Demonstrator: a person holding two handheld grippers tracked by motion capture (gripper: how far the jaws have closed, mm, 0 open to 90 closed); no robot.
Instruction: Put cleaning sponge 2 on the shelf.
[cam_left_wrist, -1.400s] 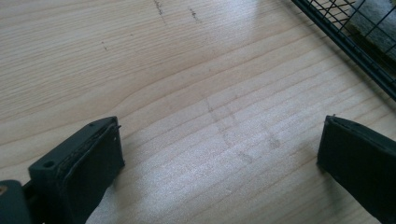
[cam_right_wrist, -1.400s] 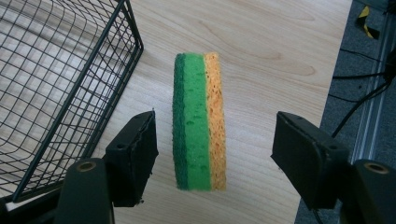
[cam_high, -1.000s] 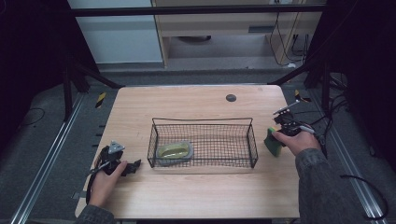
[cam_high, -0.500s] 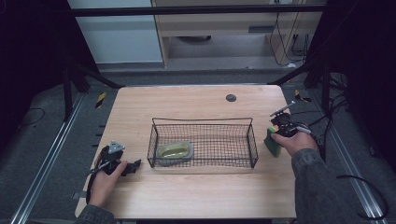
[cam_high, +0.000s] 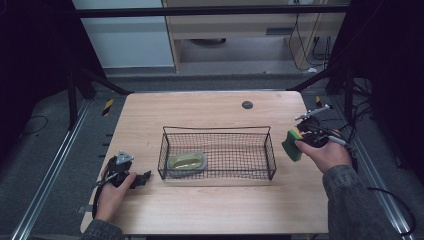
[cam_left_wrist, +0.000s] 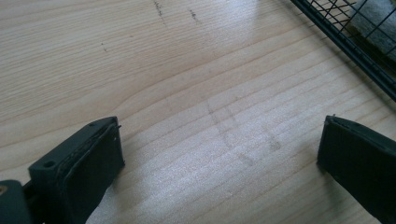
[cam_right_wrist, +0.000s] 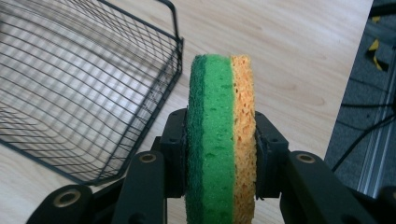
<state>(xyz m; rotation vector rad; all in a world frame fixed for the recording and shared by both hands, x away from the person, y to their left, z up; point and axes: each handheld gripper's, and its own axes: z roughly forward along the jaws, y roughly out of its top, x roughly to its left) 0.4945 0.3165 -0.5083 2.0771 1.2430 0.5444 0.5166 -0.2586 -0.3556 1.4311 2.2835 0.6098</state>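
Observation:
A black wire basket (cam_high: 218, 131) stands mid-table with a yellow-green sponge (cam_high: 186, 161) lying in its left part. My right gripper (cam_high: 300, 142) is just right of the basket, lifted off the table, shut on a green-and-yellow sponge (cam_right_wrist: 221, 135) held on edge between both jaws. The basket's corner (cam_right_wrist: 173, 51) lies to the left of that sponge in the right gripper view. My left gripper (cam_high: 142, 178) rests low on the table at the front left, jaws wide apart with bare wood between them. The basket's rim (cam_left_wrist: 345, 46) is at the top right of the left gripper view.
A small dark round disc (cam_high: 247, 104) sits on the wooden table (cam_high: 210, 107) near the far edge. The right table edge (cam_right_wrist: 359, 88) drops to a dark floor with cables and a metal rail. Dark frame posts flank the table.
My right gripper with the sponge has risen slightly and edged toward the basket. The left gripper has stayed put.

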